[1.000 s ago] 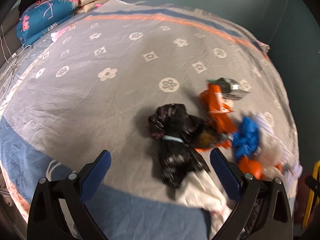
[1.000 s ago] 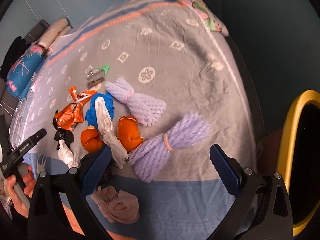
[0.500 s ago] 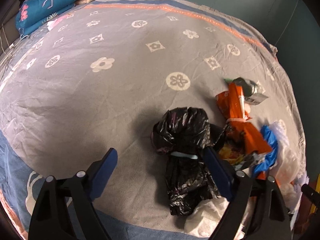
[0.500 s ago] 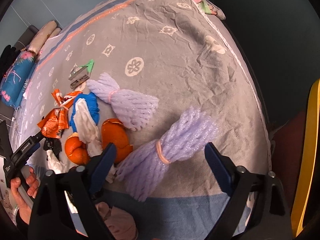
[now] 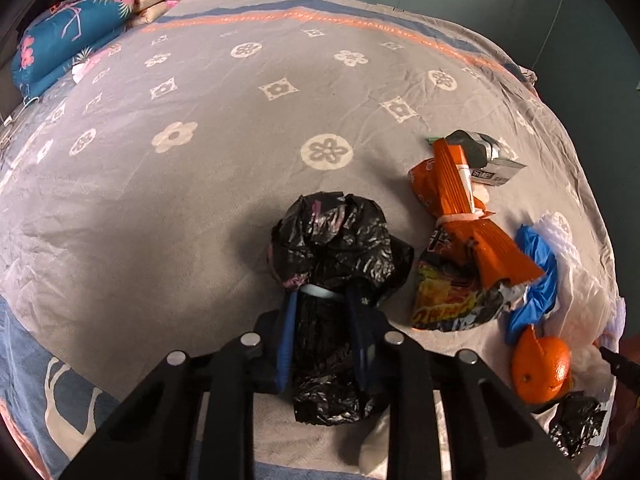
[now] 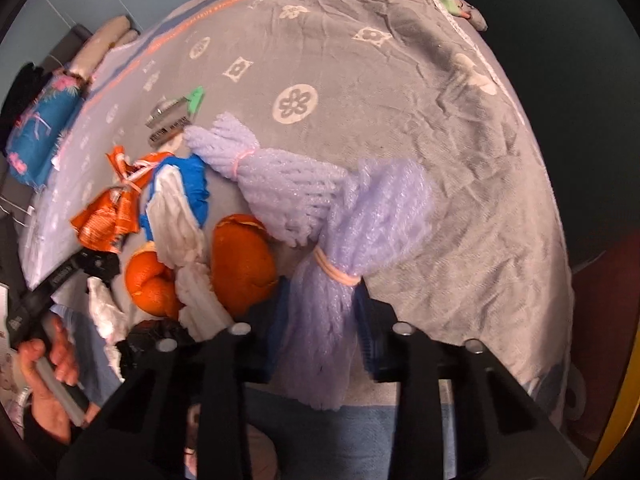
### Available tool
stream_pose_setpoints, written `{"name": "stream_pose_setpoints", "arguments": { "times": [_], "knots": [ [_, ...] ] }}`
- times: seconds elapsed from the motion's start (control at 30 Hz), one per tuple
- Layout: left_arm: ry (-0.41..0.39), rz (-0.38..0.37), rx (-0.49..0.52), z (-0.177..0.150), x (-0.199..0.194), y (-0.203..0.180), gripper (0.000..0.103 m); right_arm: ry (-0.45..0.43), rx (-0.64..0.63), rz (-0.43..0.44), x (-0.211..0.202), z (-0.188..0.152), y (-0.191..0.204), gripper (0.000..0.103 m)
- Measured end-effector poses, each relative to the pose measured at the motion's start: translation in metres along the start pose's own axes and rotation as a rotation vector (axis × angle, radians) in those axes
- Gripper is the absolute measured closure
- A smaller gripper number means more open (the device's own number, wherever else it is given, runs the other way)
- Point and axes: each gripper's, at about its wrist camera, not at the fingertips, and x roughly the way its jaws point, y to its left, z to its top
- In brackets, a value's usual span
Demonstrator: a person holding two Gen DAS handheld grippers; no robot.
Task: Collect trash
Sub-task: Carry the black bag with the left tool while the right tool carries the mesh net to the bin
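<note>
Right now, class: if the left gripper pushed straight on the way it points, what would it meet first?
The black plastic bag: the left gripper has just closed on its banded neck, so the bag's bunched top lies directly ahead, with the grey bedspread probably underneath.

Your left hand-held gripper (image 5: 322,308) points steeply down, its blue fingers (image 5: 288,328) just closed in and pressing both sides of the black bag (image 5: 332,264). Your right hand-held gripper (image 6: 320,312) tilts down likewise, its jaws just drawn together on the purple foam bundle (image 6: 344,248). Your left hand (image 6: 48,364) wraps its gripper's handle.
</note>
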Motion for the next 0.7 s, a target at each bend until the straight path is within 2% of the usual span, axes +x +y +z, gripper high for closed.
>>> {"name": "stream_pose_setpoints", "arguments": {
  "times": [0.3,0.47,0.7],
  "knots": [
    [-0.053,-0.055,-0.076,0.002,-0.018,0.016,0.085,-0.065,-0.056,0.029,-0.024,-0.006,0.005,0.077],
    [-0.130,-0.085,-0.121,0.004,-0.044,0.021,0.086,-0.121,-0.100,0.022,-0.045,-0.013,0.007,0.077],
    [-0.214,-0.084,-0.127,-0.004,-0.080,0.022,0.086,-0.164,-0.137,0.054,-0.069,-0.019,0.008,0.077]
  ]
}}
